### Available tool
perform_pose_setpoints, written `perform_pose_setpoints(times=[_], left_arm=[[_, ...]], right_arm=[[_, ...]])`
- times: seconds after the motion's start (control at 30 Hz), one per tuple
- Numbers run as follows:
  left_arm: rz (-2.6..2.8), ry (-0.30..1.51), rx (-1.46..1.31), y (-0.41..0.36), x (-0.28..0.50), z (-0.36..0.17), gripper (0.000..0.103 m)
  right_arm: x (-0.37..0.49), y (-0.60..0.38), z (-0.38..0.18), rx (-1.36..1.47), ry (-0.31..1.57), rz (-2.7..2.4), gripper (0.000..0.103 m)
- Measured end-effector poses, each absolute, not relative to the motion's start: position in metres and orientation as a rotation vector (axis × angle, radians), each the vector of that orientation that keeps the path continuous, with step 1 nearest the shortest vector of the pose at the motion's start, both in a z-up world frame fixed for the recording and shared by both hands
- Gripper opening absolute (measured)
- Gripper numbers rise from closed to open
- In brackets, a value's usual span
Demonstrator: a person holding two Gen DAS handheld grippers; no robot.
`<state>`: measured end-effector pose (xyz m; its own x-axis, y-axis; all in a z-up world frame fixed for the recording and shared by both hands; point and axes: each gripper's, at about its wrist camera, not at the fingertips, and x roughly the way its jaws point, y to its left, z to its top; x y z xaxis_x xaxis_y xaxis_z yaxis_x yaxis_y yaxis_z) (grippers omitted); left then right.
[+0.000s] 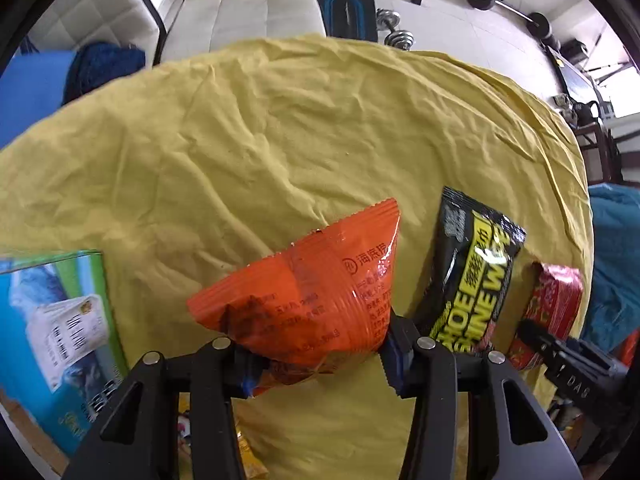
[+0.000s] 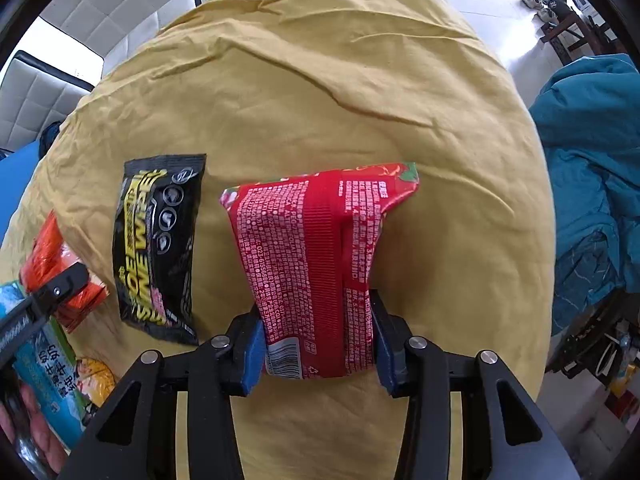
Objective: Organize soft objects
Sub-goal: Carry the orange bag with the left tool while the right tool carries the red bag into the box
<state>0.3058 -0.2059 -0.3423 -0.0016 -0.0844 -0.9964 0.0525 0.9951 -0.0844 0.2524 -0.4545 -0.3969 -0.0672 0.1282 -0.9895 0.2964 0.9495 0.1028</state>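
An orange sauce packet [image 1: 304, 300] is clamped in the left gripper [image 1: 320, 356] and a red seasoning packet [image 2: 316, 264] in the right gripper [image 2: 318, 350], both over the yellow cloth [image 1: 280, 140]. The carry-and-place step is judged in hand. Between the grippers lies a black shoe-wipes pouch [image 2: 158, 240], beside which each packet is probably to be set and released.

left tool [image 1: 316, 354] clamped; right tool [image 2: 318, 342] clamped

Table under a creased yellow cloth

The yellow cloth [image 2: 360, 92] covers the whole tabletop. A black shoe-wipes packet [image 2: 158, 240] lies flat on it, left of centre; a blue-green carton [image 1: 52, 344] sits at the near left edge with a small yellow packet [image 2: 98, 378] just beside it.
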Motion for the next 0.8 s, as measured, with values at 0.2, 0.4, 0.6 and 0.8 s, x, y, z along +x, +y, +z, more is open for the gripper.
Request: perform_pose_setpoints(times=[0.2, 0.4, 0.6, 0.8], left_arm=[[-0.13, 1.461, 0.077, -0.213, 0.27, -0.305, 0.044], [-0.164, 1.415, 0.053, -0.219, 0.242, -0.28, 0.044], [-0.183, 1.344, 0.044, -0.218, 0.215, -0.239, 0.044], [-0.192, 1.292, 0.027, -0.204, 0.197, -0.214, 0.044]], right_arm=[[0.232, -0.449, -0.38, 0.326, 1.608, -0.131, 0.046], [0.204, -0.435, -0.354, 0.337, 1.565, -0.107, 0.046], [0.172, -0.422, -0.305, 0.346, 1.513, -0.037, 0.046], [0.146, -0.391, -0.257, 0.334, 1.448, 0.049, 0.046]])
